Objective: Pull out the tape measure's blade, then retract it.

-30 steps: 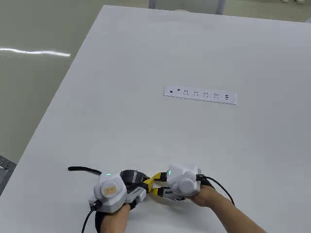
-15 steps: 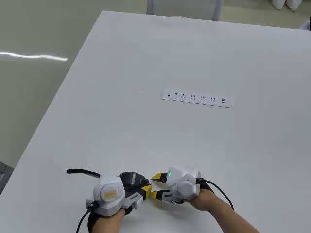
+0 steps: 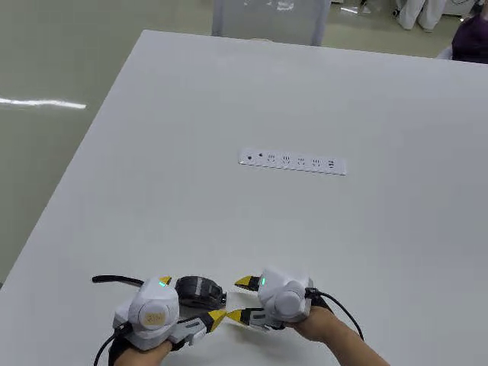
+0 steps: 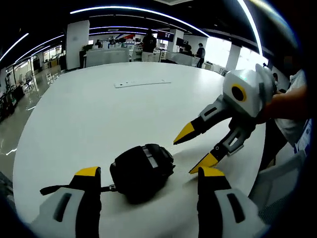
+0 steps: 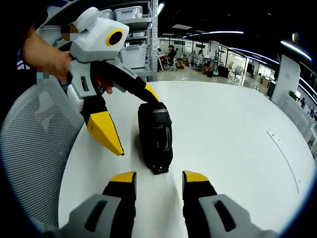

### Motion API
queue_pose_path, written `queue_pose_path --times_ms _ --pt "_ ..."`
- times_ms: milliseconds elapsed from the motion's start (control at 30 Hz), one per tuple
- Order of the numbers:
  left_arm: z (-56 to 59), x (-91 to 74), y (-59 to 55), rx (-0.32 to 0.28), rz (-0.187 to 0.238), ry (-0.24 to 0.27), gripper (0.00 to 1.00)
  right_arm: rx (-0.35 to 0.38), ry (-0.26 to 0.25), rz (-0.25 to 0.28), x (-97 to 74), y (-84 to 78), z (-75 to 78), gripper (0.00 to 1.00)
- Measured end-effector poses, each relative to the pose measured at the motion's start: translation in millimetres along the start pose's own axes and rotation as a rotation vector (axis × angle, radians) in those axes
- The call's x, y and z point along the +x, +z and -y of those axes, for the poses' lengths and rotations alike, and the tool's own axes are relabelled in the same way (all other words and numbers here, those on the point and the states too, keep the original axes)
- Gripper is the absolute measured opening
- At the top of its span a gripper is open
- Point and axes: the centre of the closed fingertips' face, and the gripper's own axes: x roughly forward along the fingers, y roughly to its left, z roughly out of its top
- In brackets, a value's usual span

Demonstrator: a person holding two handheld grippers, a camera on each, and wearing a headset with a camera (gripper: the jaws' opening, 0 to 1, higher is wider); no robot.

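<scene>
Head view, lower centre: black rounded plastic tape measure [image 3: 200,290] lies between spread jaws of left gripper [image 3: 191,297]; right gripper [image 3: 238,298] beside it, jaws apart.

I record: tape measure [image 4: 142,171] casing, matt black plastic; bench [image 3: 229,99] top, smooth white, faint sheen; power strip [image 3: 293,162] at twelve o'clock, smooth white plastic; floor [image 3: 46,76], glossy.

From above we look down the desk [image 3: 229,99] toward 12 o'clock; both gripper views sit low and close, facing across the shared tape measure [image 4: 142,171].
</scene>
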Motion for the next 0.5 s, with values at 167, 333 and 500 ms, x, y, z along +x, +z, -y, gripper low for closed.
queue_pose_path --times_ms 167,333,500 --pt "0.0 -10.0 0.2 0.021 -0.008 -0.025 0.80 0.036 -0.052 -0.007 -14.9 1.9 -1.6 0.41" --pt "-2.4 -18.7 -0.2 0.030 -0.006 -0.046 0.80 0.067 -0.102 -0.008 -32.2 0.8 -5.4 0.44" --pt "-3.4 -28.9 4.2 0.050 0.007 -0.053 0.84 0.120 -0.160 0.010 -53.4 2.0 -8.0 0.48"
